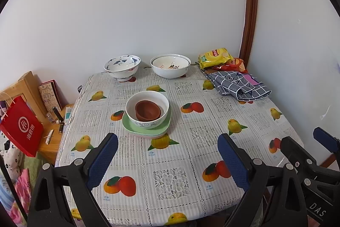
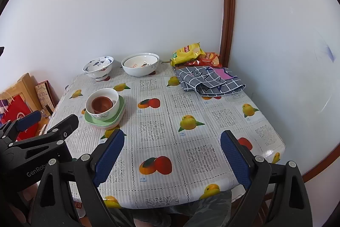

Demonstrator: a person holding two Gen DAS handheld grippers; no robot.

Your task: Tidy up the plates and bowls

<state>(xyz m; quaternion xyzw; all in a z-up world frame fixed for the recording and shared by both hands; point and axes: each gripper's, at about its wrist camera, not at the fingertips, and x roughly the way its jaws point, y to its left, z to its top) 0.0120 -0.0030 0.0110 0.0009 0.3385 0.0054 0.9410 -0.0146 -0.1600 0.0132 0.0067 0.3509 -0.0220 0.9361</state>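
A stack stands mid-table: green plates (image 1: 146, 131) (image 2: 119, 112) under a white bowl (image 1: 146, 99) (image 2: 112, 102) holding brown bowls (image 1: 148, 110) (image 2: 102, 105). At the back stand a blue-patterned bowl (image 1: 122, 67) (image 2: 98, 67) and a nested pair of large white bowls (image 1: 170, 66) (image 2: 140, 65). My left gripper (image 1: 167, 159) is open and empty above the table's near edge, in front of the stack. My right gripper (image 2: 172, 156) is open and empty, right of the stack. Each gripper shows in the other's view: the right one (image 1: 308, 144) and the left one (image 2: 51, 118).
The table (image 1: 180, 163) has a fruit-print cloth. A folded checked cloth (image 1: 238, 84) (image 2: 210, 81) and snack bags (image 1: 216, 59) (image 2: 189, 53) lie at the back right. A wooden side table (image 1: 53, 137) with small items and a red bag (image 1: 19, 127) stands to the left. Walls stand behind and right.
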